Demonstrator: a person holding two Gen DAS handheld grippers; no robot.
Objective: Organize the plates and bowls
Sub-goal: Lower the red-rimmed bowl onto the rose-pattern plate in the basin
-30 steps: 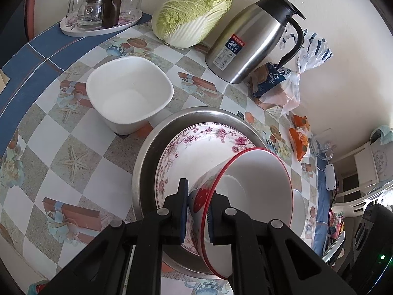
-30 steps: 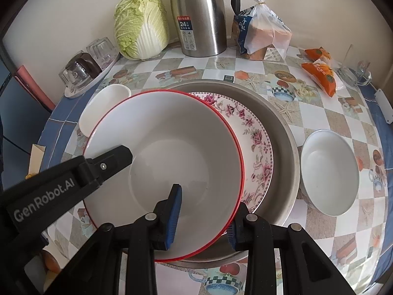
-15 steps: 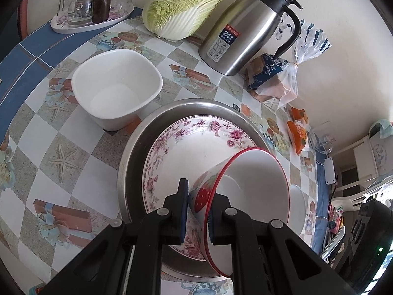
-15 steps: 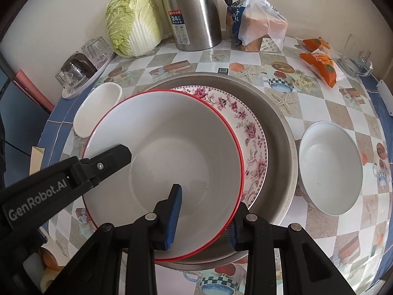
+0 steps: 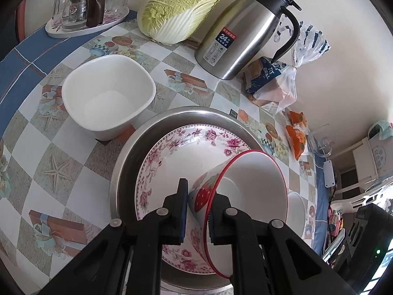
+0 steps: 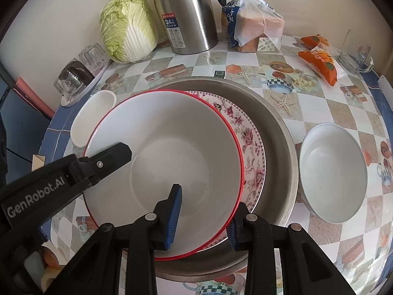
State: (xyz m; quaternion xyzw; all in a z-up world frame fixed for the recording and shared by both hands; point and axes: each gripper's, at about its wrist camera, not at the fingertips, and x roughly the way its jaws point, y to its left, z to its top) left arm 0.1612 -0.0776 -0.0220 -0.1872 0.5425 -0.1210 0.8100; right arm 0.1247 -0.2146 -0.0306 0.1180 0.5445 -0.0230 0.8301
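You've got three bowls: one red-rimmed [image 6: 172,147], one square white [image 5: 108,98], one round white [image 6: 332,175]; one floral plate [image 6: 250,142], one steel basin [image 6: 277,132], one flask [image 5: 245,39], one cabbage [image 5: 179,7]

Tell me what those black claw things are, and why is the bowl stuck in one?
They are two pinching tools, one in each hand of a person, each carrying a camera, so each picture looks along one tool. The left gripper pinches the rim of a red-edged bowl, over a flowered plate lying in a metal basin. The right gripper has one finger inside that bowl and one outside. On the table are two white bowls, a cabbage and a steel jug.
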